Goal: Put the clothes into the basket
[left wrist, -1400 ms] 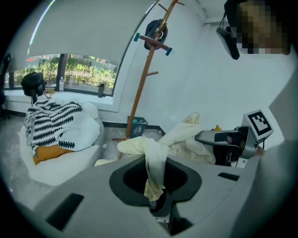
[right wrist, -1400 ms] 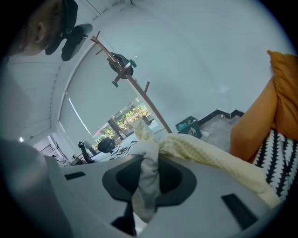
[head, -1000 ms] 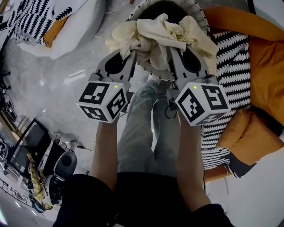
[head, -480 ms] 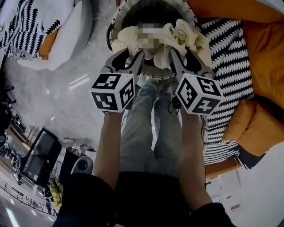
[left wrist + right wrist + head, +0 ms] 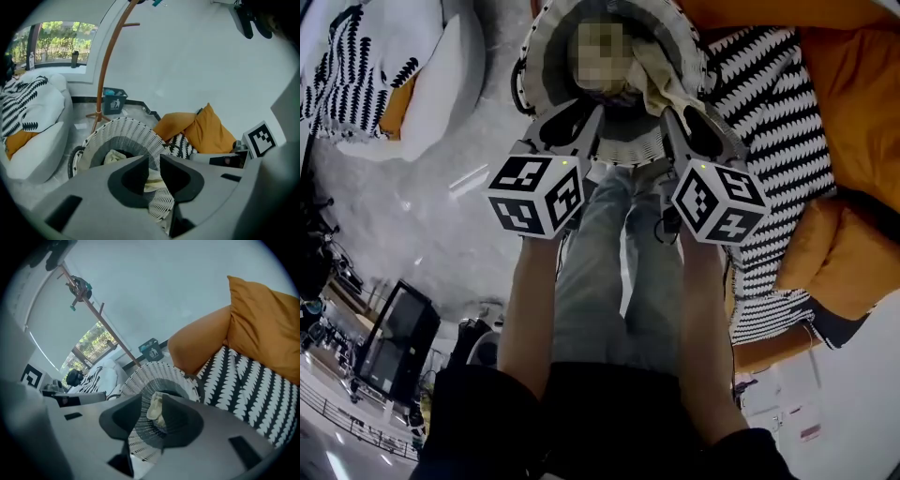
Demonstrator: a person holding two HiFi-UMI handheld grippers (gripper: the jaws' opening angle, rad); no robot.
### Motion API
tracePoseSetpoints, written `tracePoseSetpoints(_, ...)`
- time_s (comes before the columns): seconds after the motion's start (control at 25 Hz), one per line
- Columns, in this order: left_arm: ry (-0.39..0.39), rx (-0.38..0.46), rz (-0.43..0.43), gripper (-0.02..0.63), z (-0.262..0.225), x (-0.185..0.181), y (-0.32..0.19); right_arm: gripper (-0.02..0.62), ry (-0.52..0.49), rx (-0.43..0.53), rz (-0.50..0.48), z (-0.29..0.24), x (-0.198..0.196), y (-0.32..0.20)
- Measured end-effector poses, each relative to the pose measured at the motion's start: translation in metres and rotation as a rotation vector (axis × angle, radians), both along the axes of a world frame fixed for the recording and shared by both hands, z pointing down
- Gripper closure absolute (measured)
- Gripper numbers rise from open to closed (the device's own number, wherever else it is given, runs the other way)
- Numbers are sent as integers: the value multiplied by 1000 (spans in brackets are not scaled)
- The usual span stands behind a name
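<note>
The cream garment (image 5: pixel 661 80) lies inside the woven basket (image 5: pixel 534 56) on the floor, one fold bunched against the near rim. Just above that rim, the left claw (image 5: pixel 592 117) and right claw (image 5: pixel 670 117) have jaws parted, having just been opening. Cloth shows through each gap, but neither pinches it. The drop looks done, with only pulling clear left; whether more clothes wait is not shown.

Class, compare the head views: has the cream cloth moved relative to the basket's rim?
Yes. The cream cloth, earlier bunched above the woven basket's near rim, has dropped down inside the basket.
</note>
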State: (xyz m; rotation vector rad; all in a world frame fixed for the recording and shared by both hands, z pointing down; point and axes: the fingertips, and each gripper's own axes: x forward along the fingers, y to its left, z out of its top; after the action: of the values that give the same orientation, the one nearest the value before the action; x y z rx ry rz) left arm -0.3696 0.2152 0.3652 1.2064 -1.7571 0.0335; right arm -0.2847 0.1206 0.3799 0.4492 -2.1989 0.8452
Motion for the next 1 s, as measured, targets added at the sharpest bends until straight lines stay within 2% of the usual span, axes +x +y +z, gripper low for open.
tracePoseSetpoints(0.08, 0, 26, 2, 567, -4, 0, -3, 479, -6, 7, 18, -3, 3, -2)
tracePoseSetpoints(0.32, 14, 137, 87, 597, -28, 21, -22, 560, -28, 35, 119, -18, 30, -17)
tracePoseSetpoints(0.68, 21, 264, 217, 597, -72, 69, -51, 580, -148, 78, 217, -66, 79, -24)
tracePoseSetpoints(1.0, 47, 336, 390, 597, -134, 149, -102, 581, -194, 147, 416, -129, 164, -51)
